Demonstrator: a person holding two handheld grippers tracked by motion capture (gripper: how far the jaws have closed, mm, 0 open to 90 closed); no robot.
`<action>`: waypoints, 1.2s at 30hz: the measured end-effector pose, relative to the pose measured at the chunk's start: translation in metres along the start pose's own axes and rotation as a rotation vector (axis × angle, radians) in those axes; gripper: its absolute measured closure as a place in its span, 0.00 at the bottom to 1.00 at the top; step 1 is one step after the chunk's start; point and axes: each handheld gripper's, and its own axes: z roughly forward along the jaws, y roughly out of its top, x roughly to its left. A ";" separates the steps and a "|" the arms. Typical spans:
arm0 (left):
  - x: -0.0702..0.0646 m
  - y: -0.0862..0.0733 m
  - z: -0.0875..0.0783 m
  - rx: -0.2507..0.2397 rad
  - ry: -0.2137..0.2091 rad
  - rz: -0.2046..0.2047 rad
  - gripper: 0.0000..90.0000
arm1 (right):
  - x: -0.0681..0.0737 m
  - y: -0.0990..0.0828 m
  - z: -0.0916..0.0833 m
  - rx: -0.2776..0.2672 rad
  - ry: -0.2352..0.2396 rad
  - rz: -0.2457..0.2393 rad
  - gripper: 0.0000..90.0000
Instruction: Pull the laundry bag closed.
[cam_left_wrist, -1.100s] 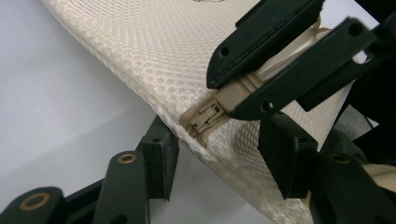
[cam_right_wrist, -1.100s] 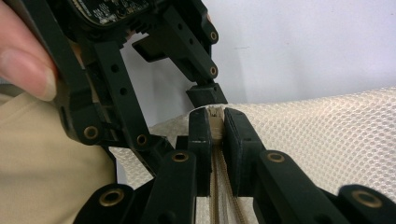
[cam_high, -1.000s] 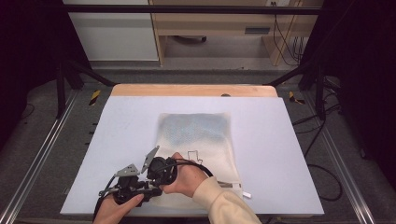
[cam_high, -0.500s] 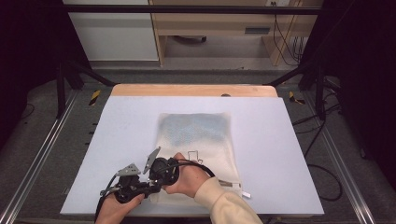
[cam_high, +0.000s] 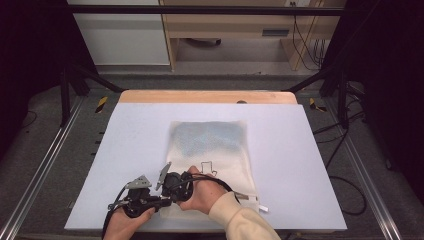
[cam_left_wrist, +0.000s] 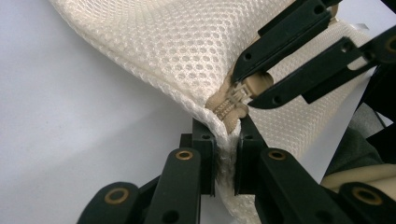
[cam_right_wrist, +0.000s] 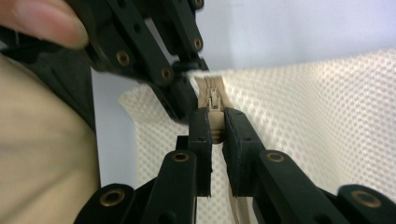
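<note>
- Since a second ago, my left gripper (cam_left_wrist: 227, 161) has been closing its jaws, and they now pinch the corner of the mesh bag (cam_left_wrist: 187, 42) just below the zipper's end; both hands have kept their place.
- That pinch anchors the fabric, so I judge the zipper can run without the bag sliding.
- My right gripper (cam_right_wrist: 216, 140) is clamped on the tan zipper pull (cam_right_wrist: 215, 119), just beside the left jaws.
- On the table (cam_high: 125, 150), the bag lies flat with its near corner at my hands.
</note>
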 end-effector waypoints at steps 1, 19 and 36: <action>0.000 0.000 0.000 -0.001 0.000 0.000 0.91 | 0.000 -0.001 0.000 0.013 -0.002 0.000 0.91; -0.002 0.000 -0.003 -0.007 -0.006 0.013 0.91 | -0.011 -0.032 -0.001 0.044 -0.002 0.076 0.91; -0.002 0.000 -0.002 -0.004 -0.002 0.019 0.91 | -0.016 -0.054 -0.008 0.032 -0.003 0.116 0.91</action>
